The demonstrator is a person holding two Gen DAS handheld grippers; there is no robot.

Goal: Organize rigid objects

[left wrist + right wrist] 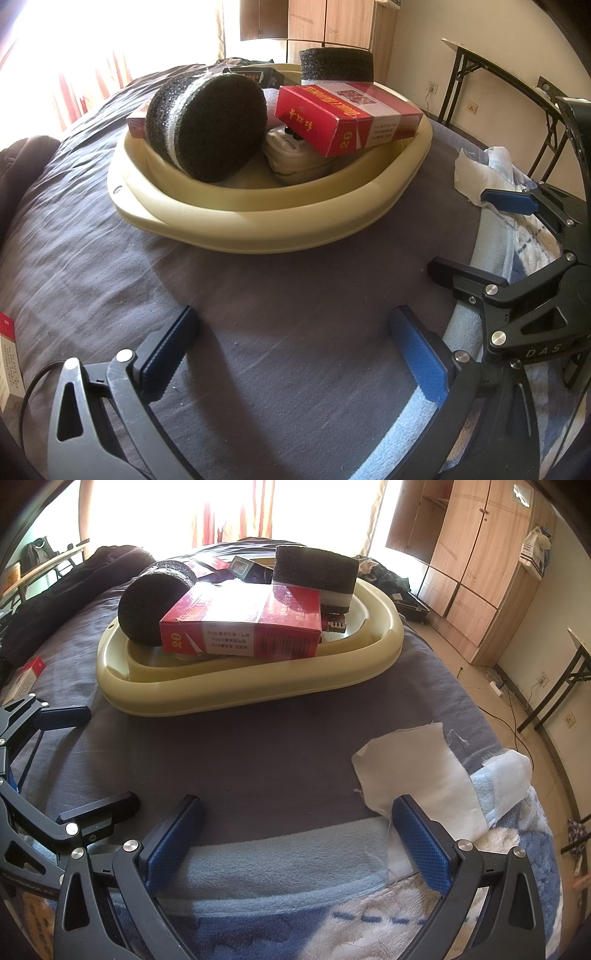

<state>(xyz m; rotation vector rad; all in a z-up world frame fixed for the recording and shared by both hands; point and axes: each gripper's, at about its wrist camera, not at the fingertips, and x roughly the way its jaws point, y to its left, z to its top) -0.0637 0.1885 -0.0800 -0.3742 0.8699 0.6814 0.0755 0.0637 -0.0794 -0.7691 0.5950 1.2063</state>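
Observation:
A cream plastic basin point(258, 229) point(258, 690) sits on the grey bed sheet. It holds a round black foam disc point(210, 122) point(147, 602), a red carton point(343, 114) point(243, 624) lying across the top, a white plug adapter point(295, 155) under the carton, a black foam block point(336, 64) point(314, 570) at the back, and a dark box point(258, 75). A second red carton point(27, 675) lies on the sheet to the left. My left gripper point(293, 317) point(109, 755) is open over bare sheet. My right gripper point(297, 803) point(458, 230) is open and holds nothing.
A white cloth point(417, 775) and a light blue blanket point(295, 864) lie at the near right of the bed. Dark clothing point(92, 576) is heaped at the far left. A wooden wardrobe point(480, 554) and a folding table point(498, 81) stand beyond the bed's right edge.

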